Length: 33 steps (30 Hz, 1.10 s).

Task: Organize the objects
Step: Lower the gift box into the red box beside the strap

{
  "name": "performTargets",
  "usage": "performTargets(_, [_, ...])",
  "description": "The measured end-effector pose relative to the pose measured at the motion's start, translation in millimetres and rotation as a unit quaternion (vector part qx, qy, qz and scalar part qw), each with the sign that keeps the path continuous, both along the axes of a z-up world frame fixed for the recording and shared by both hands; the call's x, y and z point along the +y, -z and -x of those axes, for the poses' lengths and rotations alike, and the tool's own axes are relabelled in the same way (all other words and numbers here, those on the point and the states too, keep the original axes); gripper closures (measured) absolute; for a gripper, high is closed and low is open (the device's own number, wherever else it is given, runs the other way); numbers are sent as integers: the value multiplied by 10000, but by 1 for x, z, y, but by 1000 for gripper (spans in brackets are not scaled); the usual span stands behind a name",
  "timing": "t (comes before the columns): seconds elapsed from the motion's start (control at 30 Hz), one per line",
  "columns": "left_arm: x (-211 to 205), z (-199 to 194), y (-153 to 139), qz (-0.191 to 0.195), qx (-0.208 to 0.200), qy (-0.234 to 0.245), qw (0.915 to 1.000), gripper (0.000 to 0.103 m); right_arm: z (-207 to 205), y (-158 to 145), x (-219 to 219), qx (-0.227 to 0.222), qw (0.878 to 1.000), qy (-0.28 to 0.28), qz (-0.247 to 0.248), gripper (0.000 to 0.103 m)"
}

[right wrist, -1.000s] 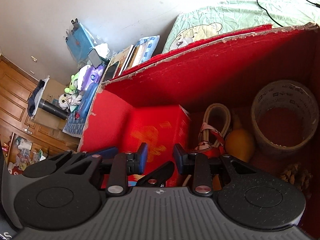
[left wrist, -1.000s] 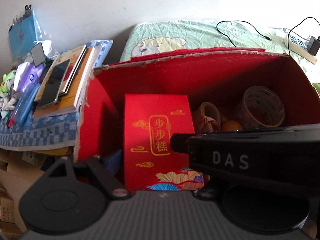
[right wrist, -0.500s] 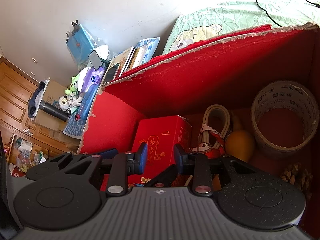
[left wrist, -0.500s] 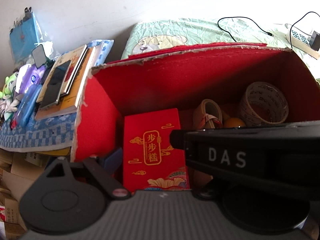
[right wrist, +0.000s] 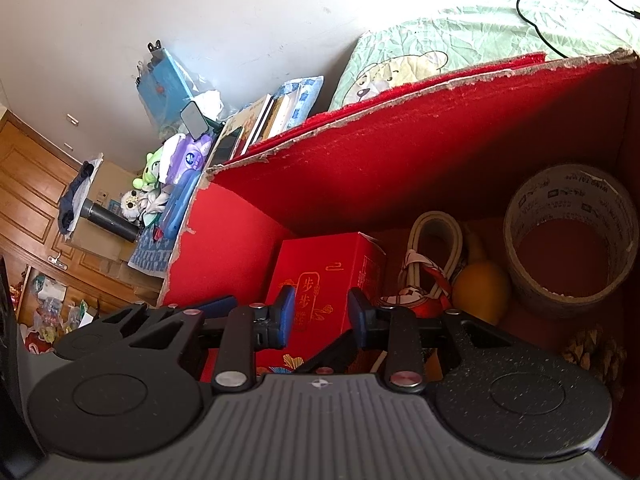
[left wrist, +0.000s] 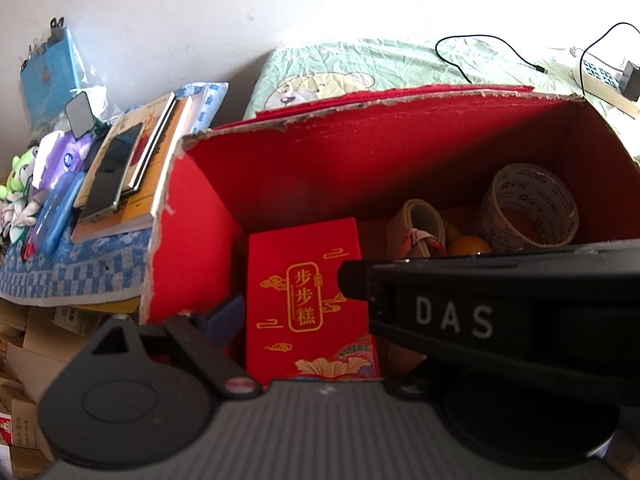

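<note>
Red cardboard gift box (left wrist: 308, 300) stands in the left corner of my big red carton (left wrist: 360, 176), looking light, stiff and slick, best pinched across its narrow sides; my left gripper (left wrist: 296, 320) is wide open around it, my right gripper (right wrist: 318, 316) part-open and empty.

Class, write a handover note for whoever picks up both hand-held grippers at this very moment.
Left hand-held gripper: open wide, empty, over the red gift box.
Right hand-held gripper: partly open, empty.
The gift box sits at the left end of the red carton, beside a coiled cord, yellow round thing and tape roll.
Done: gift box packed.
Left: perhaps the books outside.
</note>
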<state>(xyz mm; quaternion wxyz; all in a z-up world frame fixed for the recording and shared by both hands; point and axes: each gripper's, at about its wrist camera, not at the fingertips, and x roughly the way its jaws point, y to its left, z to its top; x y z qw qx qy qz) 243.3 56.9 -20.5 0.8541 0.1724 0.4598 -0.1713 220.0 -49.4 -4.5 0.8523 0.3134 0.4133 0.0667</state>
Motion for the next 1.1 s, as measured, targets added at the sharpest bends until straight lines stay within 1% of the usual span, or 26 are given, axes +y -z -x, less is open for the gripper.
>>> performTargets(0.2, [1, 0, -1, 59, -7, -2, 10000, 11, 3, -2, 0, -130, 9998, 137, 35, 70])
performTargets(0.3, [1, -1, 0, 66, -3, -9, 10000, 10, 4, -1, -1, -114, 9998, 167, 7, 70])
performTargets(0.47, [1, -1, 0, 60, -8, -13, 10000, 9, 11, -2, -9, -97, 9989, 448, -10, 70])
performTargets(0.6, [1, -1, 0, 42, -32, -30, 10000, 8, 16, -9, -15, -61, 9967, 666, 465, 71])
performTargets(0.7, [0, -2, 1, 3, -22, -46, 10000, 8, 21, -13, -23, -103, 9948, 790, 641, 71])
performTargets(0.83, [0, -4, 0, 0, 24, -136, 9999, 7, 27, -18, -27, -69, 9900, 981, 1012, 71])
performTargets(1.0, [0, -2, -2, 31, 88, -223, 9997, 7, 36, -23, -30, -73, 9864, 1163, 1161, 71])
performTargets(1.1, [3, 1, -8, 72, 39, -272, 9996, 7, 39, -25, -29, -67, 9847, 1215, 1246, 71])
